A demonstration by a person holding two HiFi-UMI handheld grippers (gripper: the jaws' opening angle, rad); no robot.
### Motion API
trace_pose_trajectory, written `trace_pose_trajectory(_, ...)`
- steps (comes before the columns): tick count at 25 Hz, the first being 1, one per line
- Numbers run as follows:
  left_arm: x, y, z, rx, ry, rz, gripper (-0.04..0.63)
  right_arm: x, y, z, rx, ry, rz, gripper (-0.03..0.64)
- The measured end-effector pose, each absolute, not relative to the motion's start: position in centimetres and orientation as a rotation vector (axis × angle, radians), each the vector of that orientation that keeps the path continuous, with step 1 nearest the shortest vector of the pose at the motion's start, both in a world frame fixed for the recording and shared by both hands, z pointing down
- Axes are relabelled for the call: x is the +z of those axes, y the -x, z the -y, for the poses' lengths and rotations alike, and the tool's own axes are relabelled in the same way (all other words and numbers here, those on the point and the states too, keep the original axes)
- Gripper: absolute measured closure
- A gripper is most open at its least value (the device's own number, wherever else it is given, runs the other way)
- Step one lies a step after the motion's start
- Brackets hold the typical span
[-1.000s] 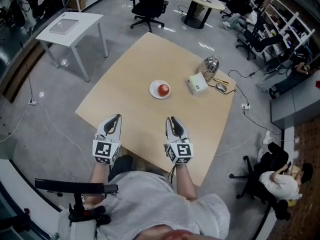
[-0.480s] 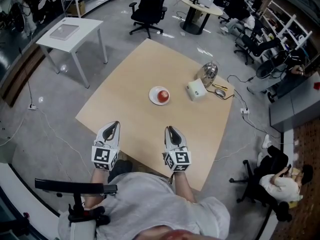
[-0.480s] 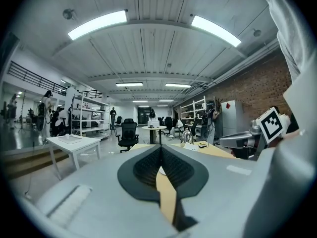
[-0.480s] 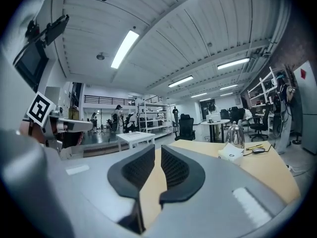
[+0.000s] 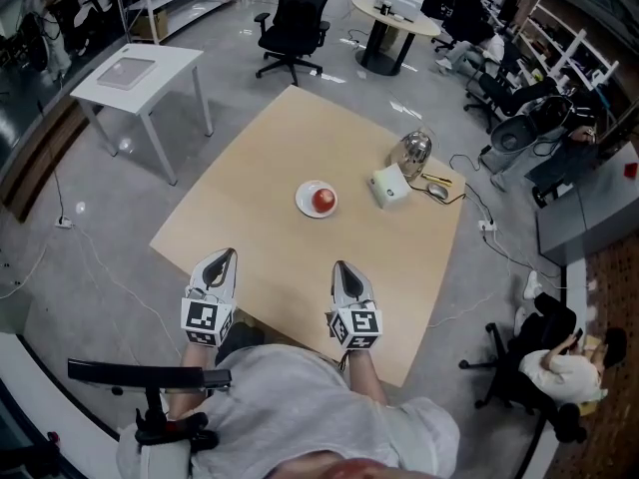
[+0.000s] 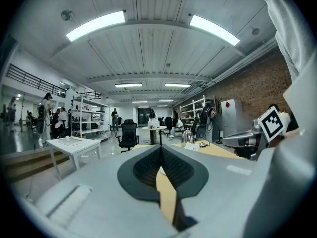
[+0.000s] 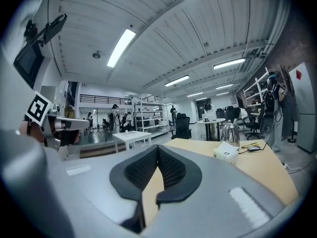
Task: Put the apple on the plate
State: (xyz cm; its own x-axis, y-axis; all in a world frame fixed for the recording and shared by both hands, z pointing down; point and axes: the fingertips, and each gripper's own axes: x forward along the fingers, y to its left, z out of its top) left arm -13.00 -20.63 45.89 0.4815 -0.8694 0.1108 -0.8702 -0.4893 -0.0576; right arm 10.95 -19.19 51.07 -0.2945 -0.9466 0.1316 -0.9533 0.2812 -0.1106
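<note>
A red apple [image 5: 322, 200] lies on a small white plate [image 5: 304, 200] in the middle of the light wooden table [image 5: 270, 148]. Both grippers hover over the table's near edge, well short of the plate. My left gripper [image 5: 227, 255] is shut, and in the left gripper view [image 6: 161, 148] its black pads meet at the tips. My right gripper [image 5: 342, 266] is closing to a shut stand. In the right gripper view [image 7: 158, 148] its pad tips touch with nothing between them.
A white box [image 5: 390, 184], a metal kettle [image 5: 411, 152] and a mouse [image 5: 436, 191] with a cable sit at the table's far right. A white side table [image 5: 135, 68] and a black office chair [image 5: 297, 18] stand beyond. A person sits at lower right [image 5: 557, 362].
My right gripper has drawn back a little toward the near edge and its jaws have come together. The left gripper and the apple on the plate stayed put.
</note>
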Motion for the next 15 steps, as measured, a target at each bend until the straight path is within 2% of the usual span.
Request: trace_pose_trajectory(15,45.43,12.87,20.98,0.197,-2.7,1.583,0.577,51.05,-10.9,19.04,0.289,-1.824,2.489,0.611)
